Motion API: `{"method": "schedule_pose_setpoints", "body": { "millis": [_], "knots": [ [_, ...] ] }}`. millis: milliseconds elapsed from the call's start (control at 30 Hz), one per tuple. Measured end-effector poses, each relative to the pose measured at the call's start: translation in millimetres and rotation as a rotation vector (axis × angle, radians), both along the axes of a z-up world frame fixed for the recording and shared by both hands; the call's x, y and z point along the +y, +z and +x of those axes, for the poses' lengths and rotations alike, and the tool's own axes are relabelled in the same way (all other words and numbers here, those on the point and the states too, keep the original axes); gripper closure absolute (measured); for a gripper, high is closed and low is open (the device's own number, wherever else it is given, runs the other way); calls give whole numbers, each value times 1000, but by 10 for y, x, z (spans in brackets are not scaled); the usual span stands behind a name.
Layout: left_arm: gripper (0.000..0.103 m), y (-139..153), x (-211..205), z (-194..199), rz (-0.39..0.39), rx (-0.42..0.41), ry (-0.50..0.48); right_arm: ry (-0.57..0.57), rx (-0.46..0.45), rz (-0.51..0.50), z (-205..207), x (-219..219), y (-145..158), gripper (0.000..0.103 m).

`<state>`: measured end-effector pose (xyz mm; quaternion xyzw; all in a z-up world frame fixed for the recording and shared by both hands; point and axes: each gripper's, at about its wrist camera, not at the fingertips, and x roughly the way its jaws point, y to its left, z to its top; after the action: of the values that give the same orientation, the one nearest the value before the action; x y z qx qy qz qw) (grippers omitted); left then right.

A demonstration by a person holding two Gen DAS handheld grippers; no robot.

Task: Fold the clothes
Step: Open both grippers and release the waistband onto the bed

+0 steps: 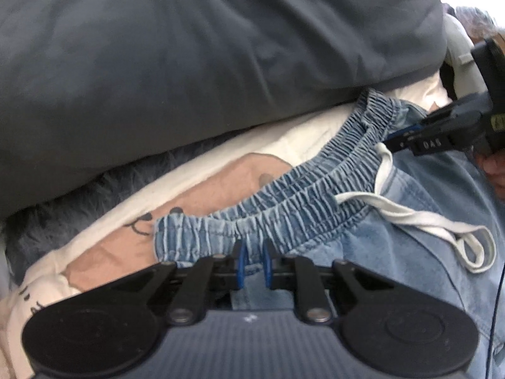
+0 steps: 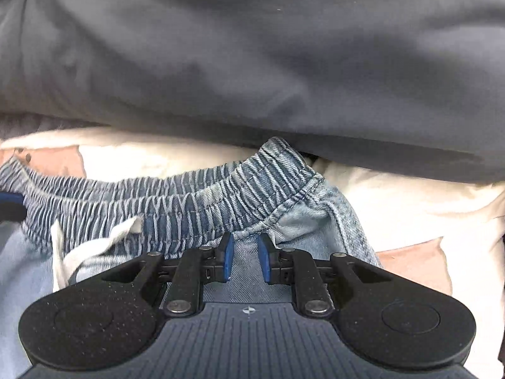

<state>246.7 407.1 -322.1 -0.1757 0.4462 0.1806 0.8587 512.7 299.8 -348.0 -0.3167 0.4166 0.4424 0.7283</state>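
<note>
The denim shorts (image 1: 394, 252) lie on a cream printed cloth (image 1: 221, 170), elastic waistband (image 1: 284, 202) stretched crosswise between the left gripper (image 1: 252, 267) and right gripper (image 2: 245, 257), each with narrowed jaws pinching fabric just below it.

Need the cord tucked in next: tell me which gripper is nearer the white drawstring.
Right. The right gripper pinches the waistband just beside the white drawstring; the left gripper grips the waistband farther along, toward its other end.
</note>
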Motion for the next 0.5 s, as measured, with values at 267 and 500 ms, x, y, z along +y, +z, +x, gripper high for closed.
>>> {"method": "schedule_pose_setpoints", "body": {
  "millis": [267,500],
  "knots": [
    [88,166,-25,38,4,28,22,-57,-12,3,-43,-2,42,79],
    [47,386,-209,-8,68,22,15,-77,-48,34,-266,-279,314,76]
  ]
}}
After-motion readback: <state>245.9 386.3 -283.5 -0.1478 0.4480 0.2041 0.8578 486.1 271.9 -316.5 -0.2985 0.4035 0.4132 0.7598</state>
